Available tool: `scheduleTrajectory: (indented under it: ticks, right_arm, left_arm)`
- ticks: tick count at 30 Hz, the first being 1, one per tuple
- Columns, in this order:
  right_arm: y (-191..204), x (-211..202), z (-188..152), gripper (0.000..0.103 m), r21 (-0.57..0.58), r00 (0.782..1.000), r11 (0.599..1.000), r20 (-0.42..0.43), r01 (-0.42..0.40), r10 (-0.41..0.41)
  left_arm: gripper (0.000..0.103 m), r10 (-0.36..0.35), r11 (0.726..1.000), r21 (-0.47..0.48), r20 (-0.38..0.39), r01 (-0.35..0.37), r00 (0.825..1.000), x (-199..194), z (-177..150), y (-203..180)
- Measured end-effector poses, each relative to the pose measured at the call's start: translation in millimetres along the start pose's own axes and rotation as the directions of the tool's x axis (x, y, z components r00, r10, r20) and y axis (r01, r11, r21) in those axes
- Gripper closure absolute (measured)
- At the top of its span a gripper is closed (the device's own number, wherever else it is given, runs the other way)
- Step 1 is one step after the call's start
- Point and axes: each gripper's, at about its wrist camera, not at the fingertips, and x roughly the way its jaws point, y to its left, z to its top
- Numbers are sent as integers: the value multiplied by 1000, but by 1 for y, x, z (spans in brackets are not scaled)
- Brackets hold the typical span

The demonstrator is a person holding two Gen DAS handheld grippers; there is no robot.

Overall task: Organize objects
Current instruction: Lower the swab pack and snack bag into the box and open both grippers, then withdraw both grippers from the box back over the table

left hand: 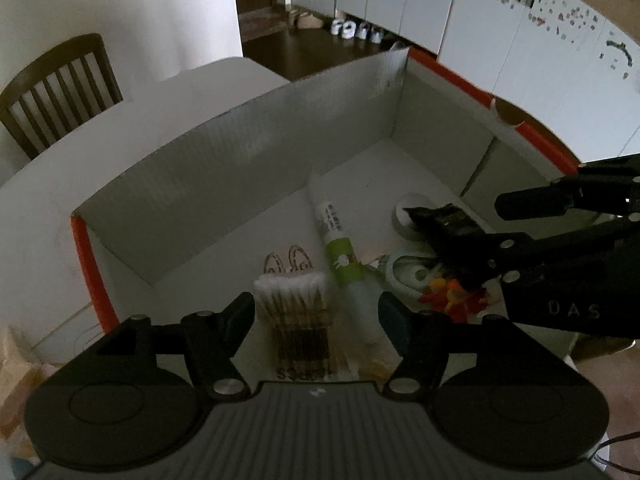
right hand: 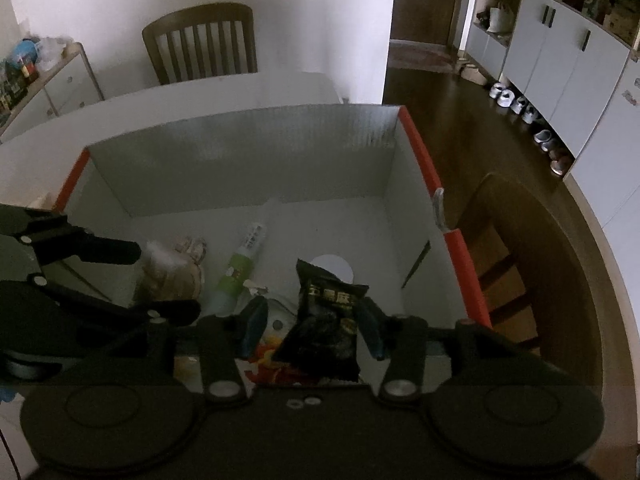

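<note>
Left gripper (left hand: 316, 316) spread above cotton swabs (left hand: 294, 308) | right gripper (right hand: 310, 326) loose around black packet (right hand: 326, 324) | box (right hand: 240, 152) collects both

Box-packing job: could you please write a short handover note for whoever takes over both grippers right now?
Left gripper: open, low in the box, over the cotton swab pack, not gripping it.
Right gripper: open, with the black snack packet between its fingers; the packet looks released.
Done: the swabs, the packet, a green-labelled tube, a red and yellow item and a round white thing lie in the box.
Left: probably lift both grippers clear. These views do not show whether more items wait outside the box.
</note>
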Motion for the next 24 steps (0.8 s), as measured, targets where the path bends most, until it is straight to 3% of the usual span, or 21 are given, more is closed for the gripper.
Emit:
scheduleTrajectory:
  ticks: [11,24]
  right_arm:
    - [20,-45,2,54,-31,999,999,36,15,-14]
    - [72,-103,0,49,-107,996,994,84,-8,17]
  left_arm:
    - [36,-34,998,-48,93,39,995,-38,-12,7]
    - [35,-72,989,-112,208,97,976,-100,-46,38]
